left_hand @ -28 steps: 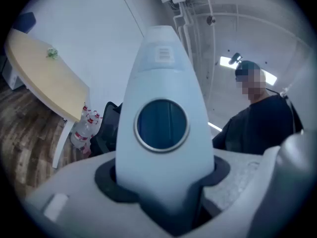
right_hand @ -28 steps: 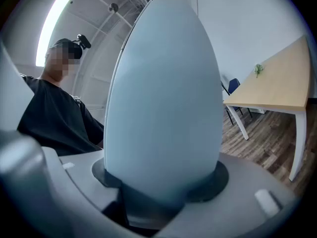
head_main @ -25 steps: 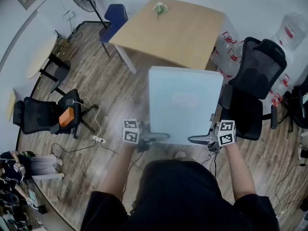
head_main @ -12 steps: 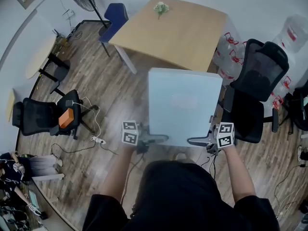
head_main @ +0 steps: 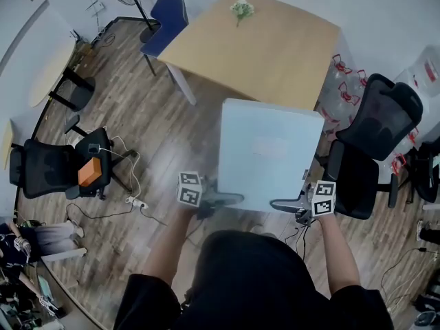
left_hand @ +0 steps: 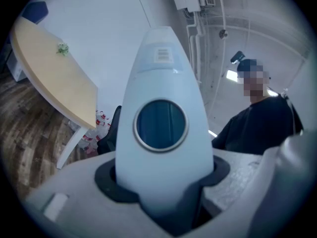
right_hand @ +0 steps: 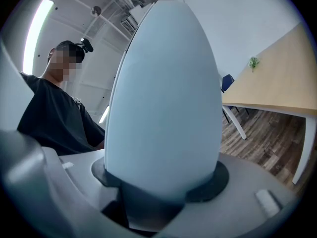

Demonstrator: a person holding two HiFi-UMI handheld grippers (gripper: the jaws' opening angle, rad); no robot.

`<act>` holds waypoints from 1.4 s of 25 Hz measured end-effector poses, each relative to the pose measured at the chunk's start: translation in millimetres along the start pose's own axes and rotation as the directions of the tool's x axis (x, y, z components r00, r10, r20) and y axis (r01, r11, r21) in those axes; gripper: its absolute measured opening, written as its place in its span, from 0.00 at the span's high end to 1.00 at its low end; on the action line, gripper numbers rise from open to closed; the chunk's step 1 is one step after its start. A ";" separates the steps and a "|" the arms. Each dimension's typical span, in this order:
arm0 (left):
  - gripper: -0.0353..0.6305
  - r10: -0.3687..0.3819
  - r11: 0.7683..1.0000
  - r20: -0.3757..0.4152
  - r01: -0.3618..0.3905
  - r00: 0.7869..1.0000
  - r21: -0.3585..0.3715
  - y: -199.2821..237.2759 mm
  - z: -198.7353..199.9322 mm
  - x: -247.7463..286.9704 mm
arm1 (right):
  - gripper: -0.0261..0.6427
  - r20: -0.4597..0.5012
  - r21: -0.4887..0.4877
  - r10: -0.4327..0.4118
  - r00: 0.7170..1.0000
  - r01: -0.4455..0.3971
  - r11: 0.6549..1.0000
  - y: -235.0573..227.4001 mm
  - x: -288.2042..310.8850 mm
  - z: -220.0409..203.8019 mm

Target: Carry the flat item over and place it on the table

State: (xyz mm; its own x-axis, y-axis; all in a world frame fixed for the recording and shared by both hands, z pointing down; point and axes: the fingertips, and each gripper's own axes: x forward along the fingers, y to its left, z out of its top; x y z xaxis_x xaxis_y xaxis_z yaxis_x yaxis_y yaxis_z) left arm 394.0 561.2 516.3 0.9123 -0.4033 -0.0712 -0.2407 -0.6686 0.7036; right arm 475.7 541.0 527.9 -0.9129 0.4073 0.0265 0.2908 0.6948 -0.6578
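Left hand-held gripper [head_main: 225,199]: clamped on the near left corner of the flat item [head_main: 268,150], a jaw on each face. The grip is the same as a second ago.
Right hand-held gripper [head_main: 285,203]: clamped the same way on the near right corner, also unchanged.
Flat item: a pale blue-white panel held in the air. It spans the gap between the two hand-held grippers and reaches forward from them.
Tabletop [head_main: 261,47]: light wood, straight ahead of both hand-held grippers, with a small green sprig [head_main: 241,7] at its far side.
Change since earlier: the tabletop looks larger and closer. In the head view the panel's far edge now slightly overlaps its near edge.
Black chair [head_main: 375,133]: to the right of the right hand-held gripper, sitting further right in the head view than before.
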 end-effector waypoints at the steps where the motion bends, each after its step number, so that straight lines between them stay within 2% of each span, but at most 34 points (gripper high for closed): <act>1: 0.48 -0.011 1.000 0.000 0.011 1.000 -0.003 9.8 10.4 -9.6 | 0.50 0.002 0.007 -0.009 1.000 0.009 1.000 -9.7 9.2 10.3; 7: 0.48 -0.058 0.998 -0.024 0.057 0.998 -0.042 64.0 89.4 -68.6 | 0.50 0.030 0.043 -0.061 0.998 0.060 0.997 -70.9 69.3 79.8; 14: 0.48 -0.078 0.996 -0.044 0.076 0.996 -0.046 117.1 165.0 -125.9 | 0.50 0.050 0.063 -0.087 0.995 0.084 0.995 -127.8 127.4 149.3; 25: 0.48 -0.096 0.993 -0.054 0.092 0.994 -0.067 166.3 211.6 -199.6 | 0.50 0.079 0.085 -0.112 0.991 0.105 0.991 -179.6 201.7 189.7; 35: 0.48 -0.048 0.997 -0.027 0.047 0.998 -0.067 230.7 262.1 -226.6 | 0.50 0.065 0.082 -0.066 0.996 0.061 0.995 -250.9 226.2 239.4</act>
State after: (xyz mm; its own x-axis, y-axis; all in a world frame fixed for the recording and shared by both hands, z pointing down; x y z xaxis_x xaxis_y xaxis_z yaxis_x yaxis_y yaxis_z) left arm 44.9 334.6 509.4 0.9316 -0.3531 -0.0858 -0.1752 -0.6432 0.7454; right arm 127.7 316.9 518.7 -0.9469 0.3209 0.0211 0.2104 0.6676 -0.7141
